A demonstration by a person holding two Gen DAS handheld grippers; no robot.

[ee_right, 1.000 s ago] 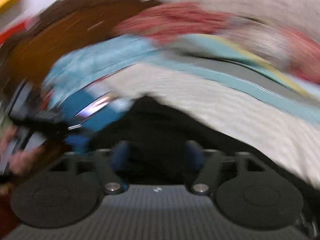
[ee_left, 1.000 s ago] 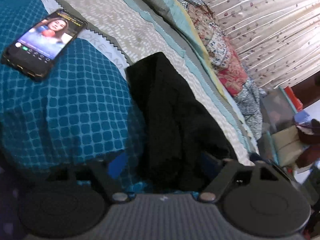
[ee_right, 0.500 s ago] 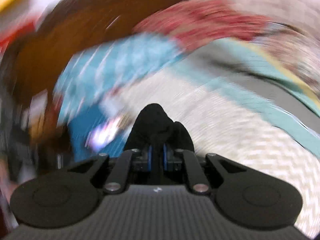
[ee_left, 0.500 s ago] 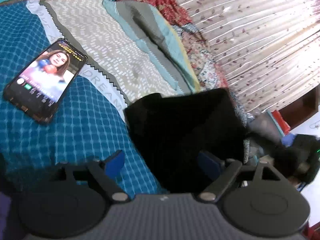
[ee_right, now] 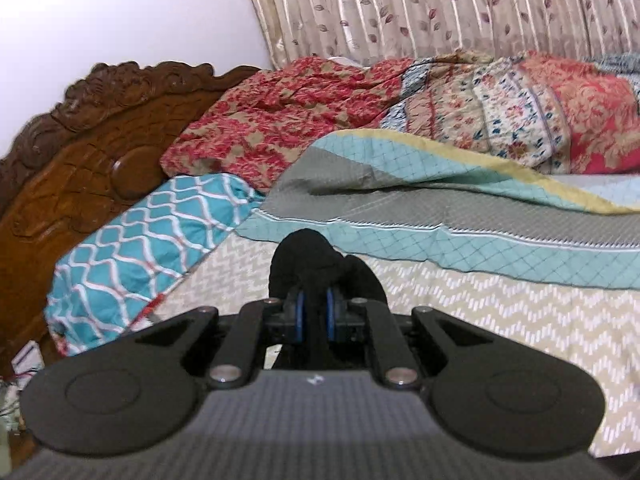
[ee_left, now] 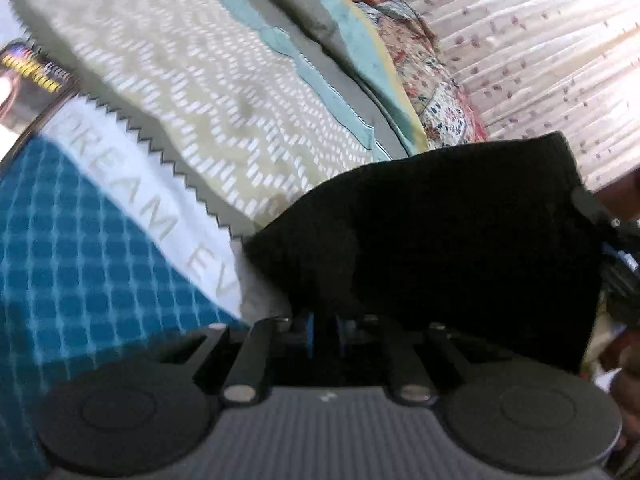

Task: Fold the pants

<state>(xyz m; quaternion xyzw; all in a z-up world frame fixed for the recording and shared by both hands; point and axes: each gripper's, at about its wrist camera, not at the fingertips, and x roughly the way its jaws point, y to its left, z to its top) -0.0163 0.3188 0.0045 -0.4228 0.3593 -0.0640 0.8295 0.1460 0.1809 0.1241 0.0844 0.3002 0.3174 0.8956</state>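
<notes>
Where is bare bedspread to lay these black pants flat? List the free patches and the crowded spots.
Free: the beige chevron bedspread band, bordered by the teal diamond-quilted strip and the black pants. The blue checked area also looks bare.

Crowded: the red floral quilt heaped by the curtain, and the smartphone at the left view's edge.

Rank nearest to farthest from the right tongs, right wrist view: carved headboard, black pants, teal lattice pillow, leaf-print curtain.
1. black pants: pinched in the right tongs, dead centre.
2. teal lattice pillow: left, lying on the bed.
3. carved headboard: far left, behind the pillow.
4. leaf-print curtain: top, beyond the heaped red quilt.
</notes>
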